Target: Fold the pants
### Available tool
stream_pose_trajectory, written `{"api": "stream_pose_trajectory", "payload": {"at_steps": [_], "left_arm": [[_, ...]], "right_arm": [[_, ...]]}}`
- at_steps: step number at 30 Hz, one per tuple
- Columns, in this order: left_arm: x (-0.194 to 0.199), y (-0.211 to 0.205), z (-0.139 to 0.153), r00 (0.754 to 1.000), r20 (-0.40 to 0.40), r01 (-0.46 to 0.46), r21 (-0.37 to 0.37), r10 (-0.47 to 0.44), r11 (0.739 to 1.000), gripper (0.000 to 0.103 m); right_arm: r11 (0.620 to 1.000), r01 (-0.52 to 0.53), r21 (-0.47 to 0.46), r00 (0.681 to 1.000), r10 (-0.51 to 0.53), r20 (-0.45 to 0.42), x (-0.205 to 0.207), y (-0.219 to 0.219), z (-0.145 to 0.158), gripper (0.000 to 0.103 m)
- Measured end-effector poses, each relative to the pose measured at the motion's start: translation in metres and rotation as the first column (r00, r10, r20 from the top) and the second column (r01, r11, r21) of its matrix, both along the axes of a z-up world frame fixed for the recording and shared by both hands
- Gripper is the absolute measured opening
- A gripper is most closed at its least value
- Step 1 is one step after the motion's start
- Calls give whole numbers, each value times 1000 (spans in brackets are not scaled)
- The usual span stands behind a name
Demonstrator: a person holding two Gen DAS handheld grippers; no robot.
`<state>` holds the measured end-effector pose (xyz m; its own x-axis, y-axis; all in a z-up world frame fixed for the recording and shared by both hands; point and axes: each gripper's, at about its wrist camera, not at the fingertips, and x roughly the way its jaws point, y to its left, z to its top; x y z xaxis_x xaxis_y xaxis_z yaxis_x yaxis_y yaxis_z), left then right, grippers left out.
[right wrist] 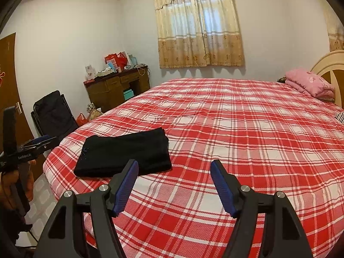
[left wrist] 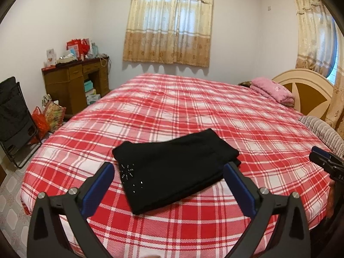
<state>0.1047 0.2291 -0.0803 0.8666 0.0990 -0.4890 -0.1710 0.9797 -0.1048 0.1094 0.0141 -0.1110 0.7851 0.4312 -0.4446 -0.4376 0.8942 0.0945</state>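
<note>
The black pants (left wrist: 174,165) are seen folded into a compact stack near the foot corner of the bed (left wrist: 247,129). The left hand-held gripper (left wrist: 169,172) is held wide open above them, nothing gripped. The right hand-held gripper (right wrist: 174,167) is likewise open and empty, just beside the stack. Risk: a shallow pinch taking only the top layer would undo the fold; a drag toward the bed edge could slide the stack off.

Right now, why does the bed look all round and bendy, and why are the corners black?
In both wrist views a fisheye lens bulges the plaid bed into a dome and blackens the corners. In the left wrist view, daylight glows softly through the curtain, and the black pants show hardly any folds. In the right wrist view, the right tongs look sharp.
</note>
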Motion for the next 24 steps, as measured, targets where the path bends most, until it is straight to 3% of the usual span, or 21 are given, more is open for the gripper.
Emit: {"api": "stream_pose_trajectory", "payload": {"at_steps": [7, 24], "left_arm": [[-4, -2, 5, 999, 35, -14, 16, 13, 1000, 103], [0, 1, -2, 999, 20, -32, 22, 32, 999, 103]], "right_arm": [[1000, -8, -15, 1000, 8, -5, 0, 3, -2, 71], [999, -24, -42, 999, 22, -31, 0, 13, -16, 71]]}}
